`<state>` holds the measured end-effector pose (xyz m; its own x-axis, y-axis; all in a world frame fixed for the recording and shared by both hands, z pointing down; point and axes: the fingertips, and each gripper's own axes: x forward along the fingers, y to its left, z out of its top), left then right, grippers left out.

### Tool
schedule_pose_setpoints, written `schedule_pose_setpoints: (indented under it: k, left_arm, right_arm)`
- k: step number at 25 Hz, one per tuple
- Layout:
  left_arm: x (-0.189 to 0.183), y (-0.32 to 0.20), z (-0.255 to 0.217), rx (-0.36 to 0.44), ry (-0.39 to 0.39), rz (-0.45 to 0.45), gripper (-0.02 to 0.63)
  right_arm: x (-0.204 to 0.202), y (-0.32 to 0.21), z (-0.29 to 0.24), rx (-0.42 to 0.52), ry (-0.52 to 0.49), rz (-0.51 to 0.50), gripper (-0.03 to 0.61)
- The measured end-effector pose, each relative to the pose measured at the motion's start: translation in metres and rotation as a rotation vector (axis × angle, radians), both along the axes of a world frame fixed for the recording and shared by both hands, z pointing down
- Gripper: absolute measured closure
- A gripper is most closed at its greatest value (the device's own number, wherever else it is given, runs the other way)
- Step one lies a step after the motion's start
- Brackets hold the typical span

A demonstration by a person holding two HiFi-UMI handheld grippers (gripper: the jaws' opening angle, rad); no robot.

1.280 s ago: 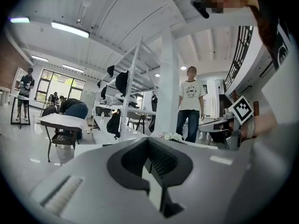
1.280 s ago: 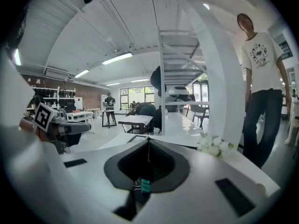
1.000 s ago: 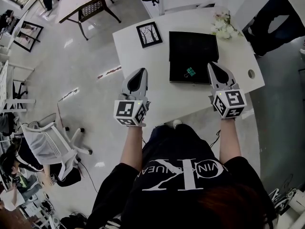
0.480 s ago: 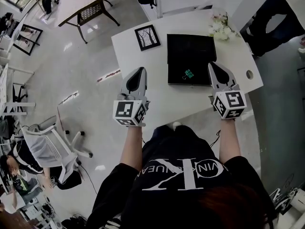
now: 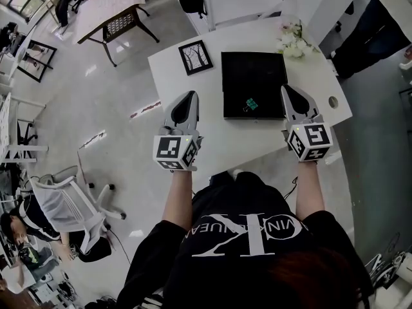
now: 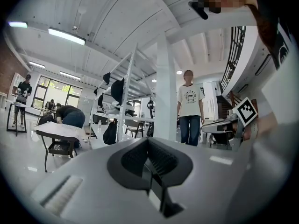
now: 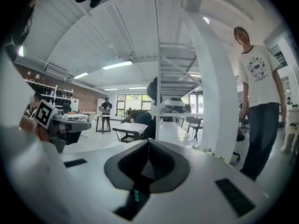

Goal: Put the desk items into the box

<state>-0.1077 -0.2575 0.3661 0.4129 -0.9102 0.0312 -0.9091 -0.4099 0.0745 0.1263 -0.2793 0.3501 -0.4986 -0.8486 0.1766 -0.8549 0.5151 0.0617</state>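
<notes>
While both grippers hang closed on nothing, jaws pressed together, the flat black square box (image 5: 253, 76) lies ahead between them on the white desk (image 5: 257, 140). The left gripper (image 5: 190, 96) is off the box's near left corner and the right gripper (image 5: 287, 90) is by its near right corner. A small green clip (image 5: 250, 105) sits inside the box near its front edge. The black-framed tree picture (image 5: 195, 57) lies flat just beside the box's far left corner, straight ahead of the left gripper, which is likely the nearer one. The white flower bunch (image 5: 293, 38) is past the box's far right corner.

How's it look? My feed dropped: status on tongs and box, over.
Left tongs and right tongs shut, empty. Green clip in black box. Picture frame not boxed yet. Nothing blocking.
</notes>
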Motion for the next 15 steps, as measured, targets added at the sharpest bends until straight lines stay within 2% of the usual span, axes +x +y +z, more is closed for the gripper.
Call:
schedule_pose_setpoints:
  k: [15]
  left_arm:
    - [0.0014, -0.0025, -0.0007, -0.003, 0.001, 0.000, 0.603]
  right_arm:
    - [0.0063, -0.0011, 0.0002, 0.001, -0.002, 0.015, 0.563]
